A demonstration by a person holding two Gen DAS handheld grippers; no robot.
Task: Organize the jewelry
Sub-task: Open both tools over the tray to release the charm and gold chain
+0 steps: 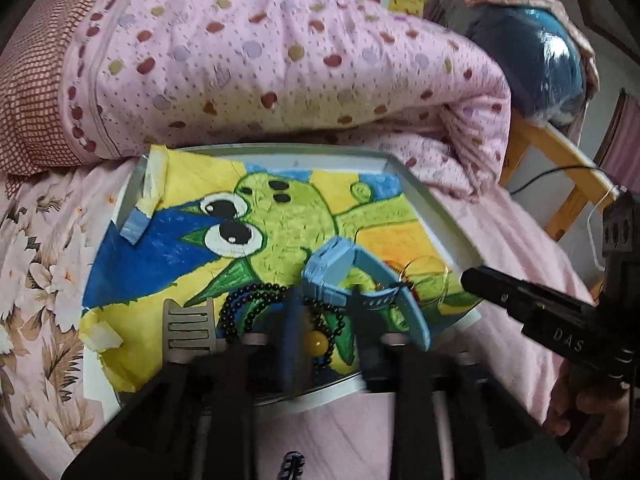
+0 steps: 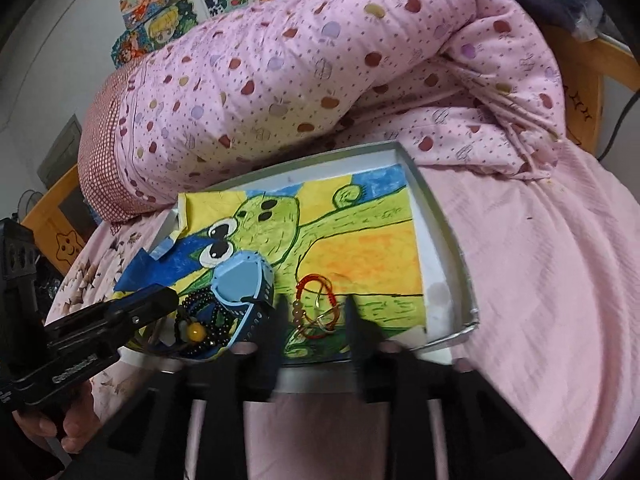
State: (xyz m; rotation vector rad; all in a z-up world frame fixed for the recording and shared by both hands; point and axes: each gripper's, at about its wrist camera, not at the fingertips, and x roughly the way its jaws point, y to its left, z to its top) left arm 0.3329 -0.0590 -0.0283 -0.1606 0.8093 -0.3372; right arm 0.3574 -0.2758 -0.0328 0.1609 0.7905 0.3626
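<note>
A shallow white tray lies on the bed, lined with a child's drawing of a green creature. On the drawing are a light blue watch, a black bead bracelet with a yellow bead, and a red string bracelet with thin gold rings. My left gripper is open, with the bead bracelet lying between its fingers and the watch strap beside the right one. My right gripper is open around the red bracelet, its pads clear of it.
A grey comb-like clip lies left of the beads. A rolled pink dotted quilt borders the tray's far side. Pink sheet spreads to the right. A wooden bed frame and a plastic-wrapped blue bundle stand behind.
</note>
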